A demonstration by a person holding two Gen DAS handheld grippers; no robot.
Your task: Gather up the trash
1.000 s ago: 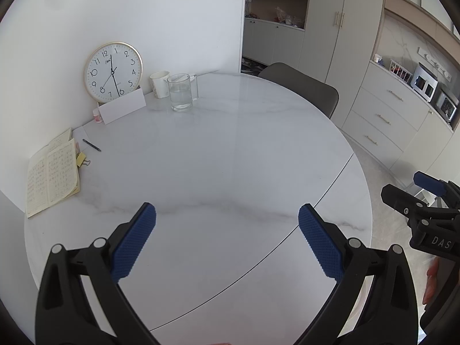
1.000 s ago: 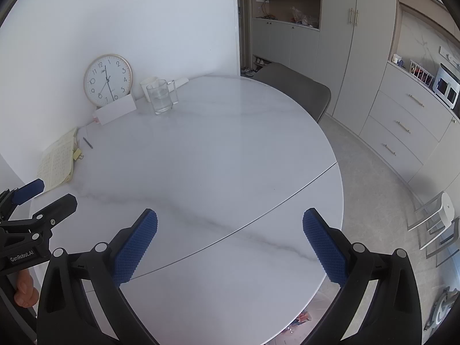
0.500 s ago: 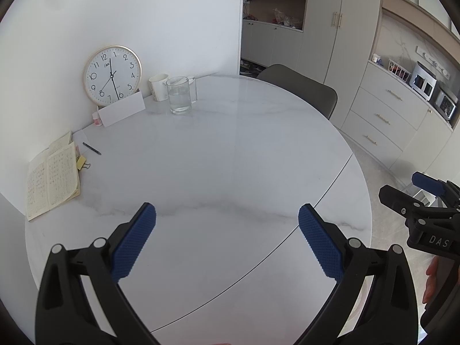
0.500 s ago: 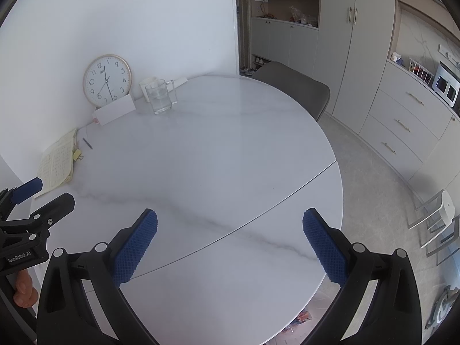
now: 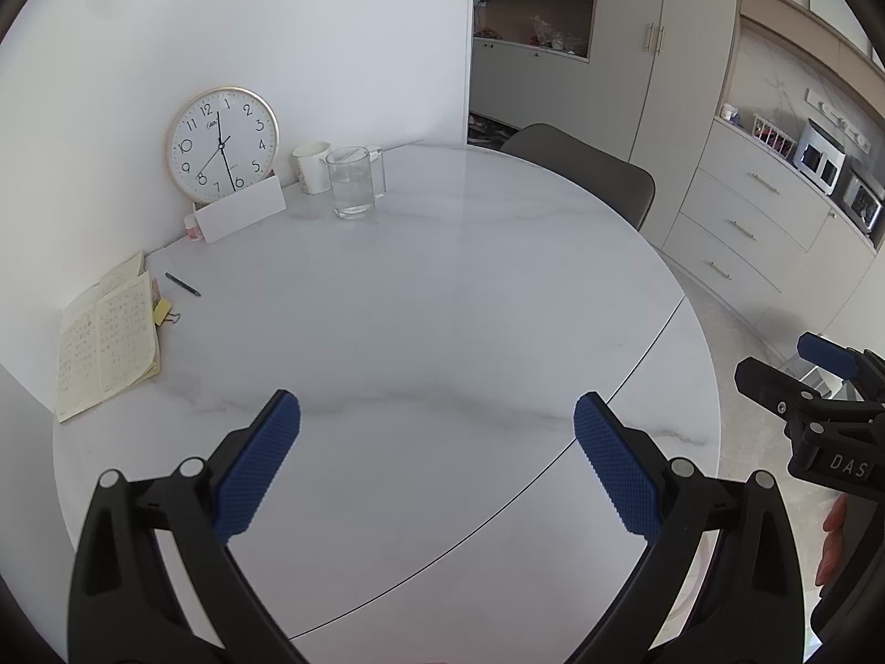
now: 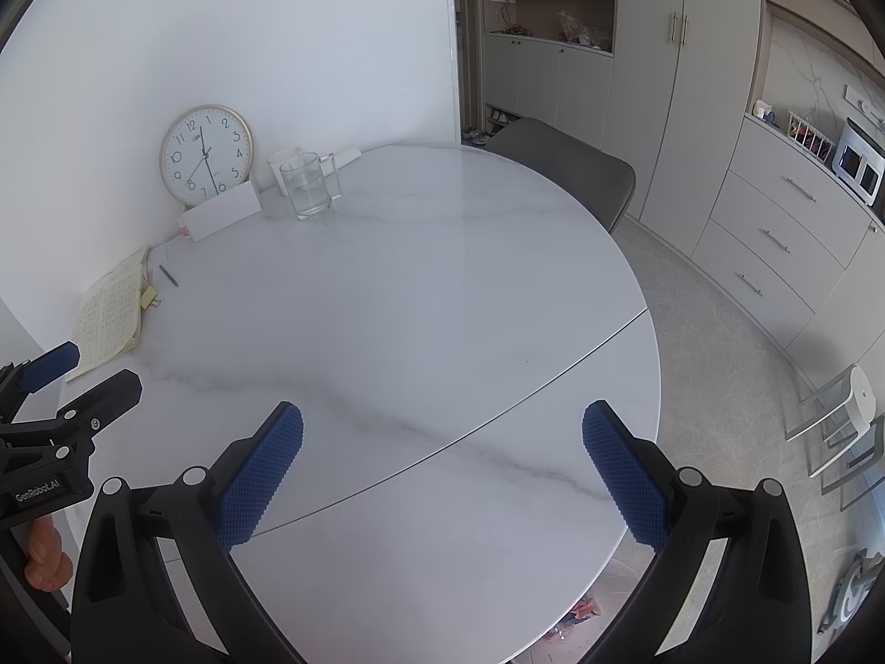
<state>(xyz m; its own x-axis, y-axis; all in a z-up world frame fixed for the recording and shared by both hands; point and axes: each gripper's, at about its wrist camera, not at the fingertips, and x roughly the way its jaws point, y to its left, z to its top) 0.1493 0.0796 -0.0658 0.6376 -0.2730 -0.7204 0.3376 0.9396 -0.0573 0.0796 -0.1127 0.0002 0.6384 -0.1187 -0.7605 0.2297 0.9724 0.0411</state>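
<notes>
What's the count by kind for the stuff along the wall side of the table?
Round gold-rimmed wall clock: 1
White paper cup: 1
Clear glass mug with water: 1
White folded card: 1
Open handwritten notebook: 1
Black pen: 1
Yellow binder clip: 1
Total: 7

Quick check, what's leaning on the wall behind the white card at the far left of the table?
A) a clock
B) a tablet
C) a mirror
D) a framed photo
A: a round gold-rimmed clock with numerals and hands stands against the wall directly behind the white card on the table.
</notes>
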